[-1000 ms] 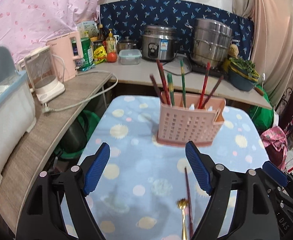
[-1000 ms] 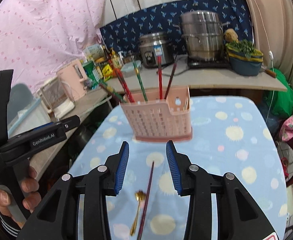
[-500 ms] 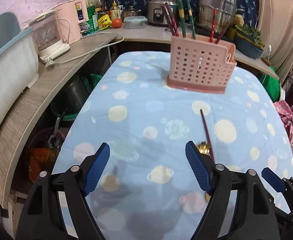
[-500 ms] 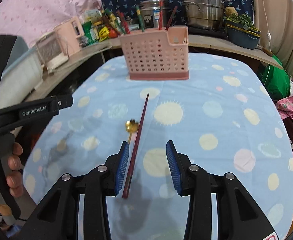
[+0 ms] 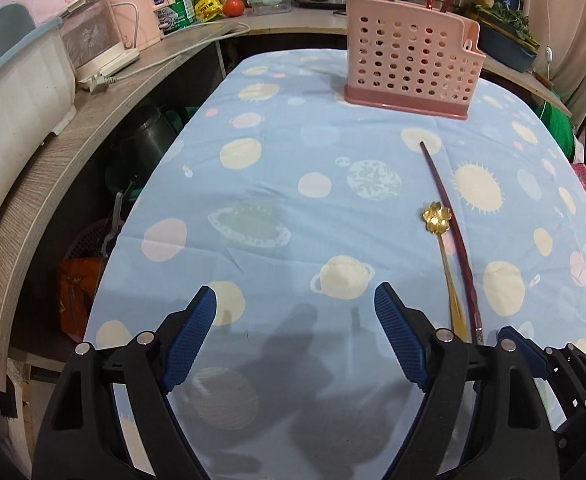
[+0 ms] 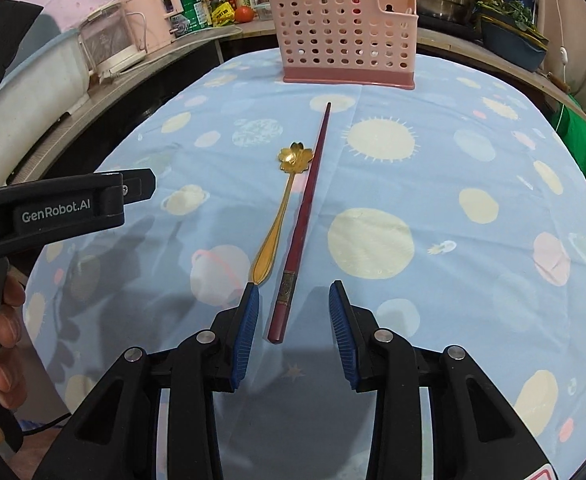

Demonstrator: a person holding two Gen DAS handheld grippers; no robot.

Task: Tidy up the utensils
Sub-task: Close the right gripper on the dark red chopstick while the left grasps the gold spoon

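Note:
A dark red chopstick and a gold flower-headed spoon lie side by side on the blue planet-print cloth. My right gripper is open, its jaws on either side of the chopstick's near end, the left jaw by the spoon's handle tip. A pink perforated utensil holder with several chopsticks stands at the far end. In the left wrist view the chopstick and spoon lie right of my open, empty left gripper; the holder is far ahead.
A wooden counter curves along the left with a pink appliance, a clear kettle and a white bin. Pots, jars and a tomato stand on the back counter. The table's edge drops off on the left.
Both grippers have pulled back and lowered toward the near end of the table. The right gripper's jaws now sit around the chopstick's near end. The holder looks farther away.

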